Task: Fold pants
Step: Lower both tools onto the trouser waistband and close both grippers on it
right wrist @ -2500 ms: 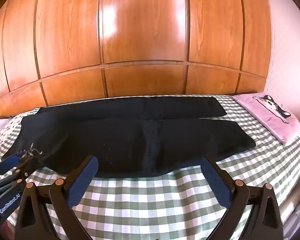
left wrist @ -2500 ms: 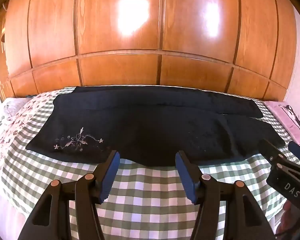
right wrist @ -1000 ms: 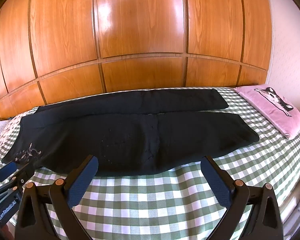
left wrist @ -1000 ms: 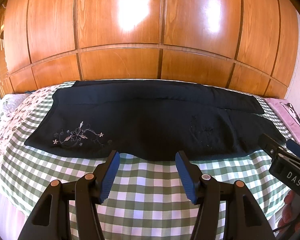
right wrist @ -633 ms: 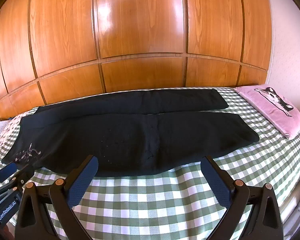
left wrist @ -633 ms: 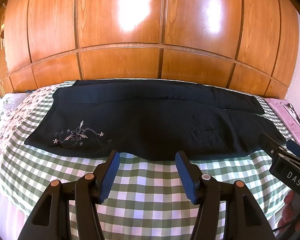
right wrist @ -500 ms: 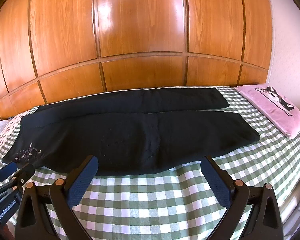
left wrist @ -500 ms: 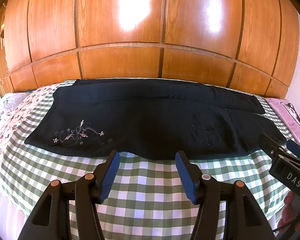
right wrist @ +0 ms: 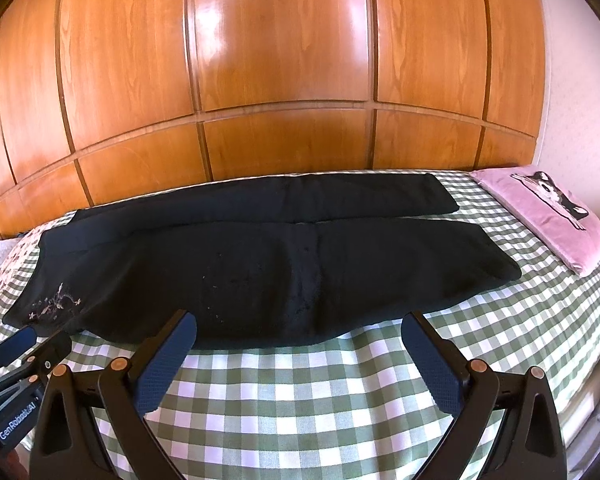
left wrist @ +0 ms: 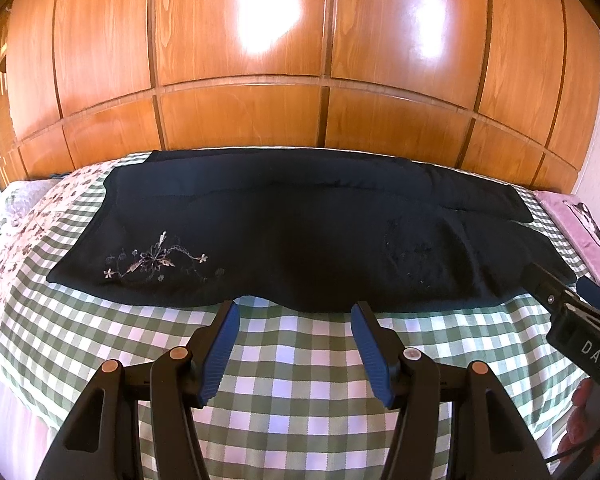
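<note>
Pants: black pants (left wrist: 300, 232) are laid flat across the checked bedspread (left wrist: 300, 364), legs side by side toward the right.
Progress: no fold is seen; all folding is judged left.
Left gripper (left wrist: 296, 344): held apart, empty, near the pants' near edge.
Right gripper (right wrist: 300, 356): spread wide, empty.
Containers: none seen; a pink pillow (right wrist: 556, 216) lies far right.

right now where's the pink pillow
The pink pillow lies at the right end of the checked bedspread in the right wrist view, just past the leg ends of the black pants, beside the pale wall.
</note>
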`<control>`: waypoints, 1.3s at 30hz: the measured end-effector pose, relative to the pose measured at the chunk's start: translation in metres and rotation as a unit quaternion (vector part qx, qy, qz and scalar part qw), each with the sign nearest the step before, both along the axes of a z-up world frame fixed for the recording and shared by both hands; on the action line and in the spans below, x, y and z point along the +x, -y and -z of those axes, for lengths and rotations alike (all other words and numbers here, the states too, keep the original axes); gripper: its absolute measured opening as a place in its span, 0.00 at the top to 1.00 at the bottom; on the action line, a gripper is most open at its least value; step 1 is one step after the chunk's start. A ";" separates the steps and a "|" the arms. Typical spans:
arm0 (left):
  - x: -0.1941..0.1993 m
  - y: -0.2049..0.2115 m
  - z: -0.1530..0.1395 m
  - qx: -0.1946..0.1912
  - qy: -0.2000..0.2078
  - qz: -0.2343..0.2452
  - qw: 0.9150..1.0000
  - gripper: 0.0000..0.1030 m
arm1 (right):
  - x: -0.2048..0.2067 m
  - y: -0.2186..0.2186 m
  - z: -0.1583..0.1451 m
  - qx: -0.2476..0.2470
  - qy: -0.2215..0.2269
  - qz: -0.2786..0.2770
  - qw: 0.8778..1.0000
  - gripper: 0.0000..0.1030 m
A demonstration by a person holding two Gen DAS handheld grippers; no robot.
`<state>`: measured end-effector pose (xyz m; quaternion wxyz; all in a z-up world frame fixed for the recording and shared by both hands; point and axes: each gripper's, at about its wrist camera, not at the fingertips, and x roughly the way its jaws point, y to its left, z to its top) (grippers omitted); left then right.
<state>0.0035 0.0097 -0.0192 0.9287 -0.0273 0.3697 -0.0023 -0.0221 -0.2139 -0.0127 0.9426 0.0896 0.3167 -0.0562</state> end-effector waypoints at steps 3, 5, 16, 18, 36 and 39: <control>0.004 -0.006 0.003 -0.015 -0.014 0.005 1.000 0.43 | 0.000 0.002 0.002 0.006 0.000 0.002 1.000 0.00; 0.004 -0.013 0.004 -0.026 -0.012 -0.001 1.000 0.43 | 0.000 0.006 0.003 0.013 0.006 0.003 1.000 0.00; 0.010 -0.065 0.017 -0.161 -0.004 0.017 0.987 0.43 | 0.007 0.032 0.015 0.074 0.014 -0.020 0.997 0.00; 0.015 -0.083 0.026 -0.207 -0.017 0.006 0.978 0.43 | 0.009 0.039 0.021 0.088 0.003 -0.019 0.996 0.00; 0.044 -0.198 0.078 -0.305 0.008 -0.146 0.941 0.45 | 0.018 0.165 0.101 0.387 -0.028 0.082 0.918 0.29; 0.049 -0.210 0.083 -0.328 0.021 -0.146 0.933 0.45 | 0.023 0.175 0.106 0.403 -0.017 0.091 0.911 0.38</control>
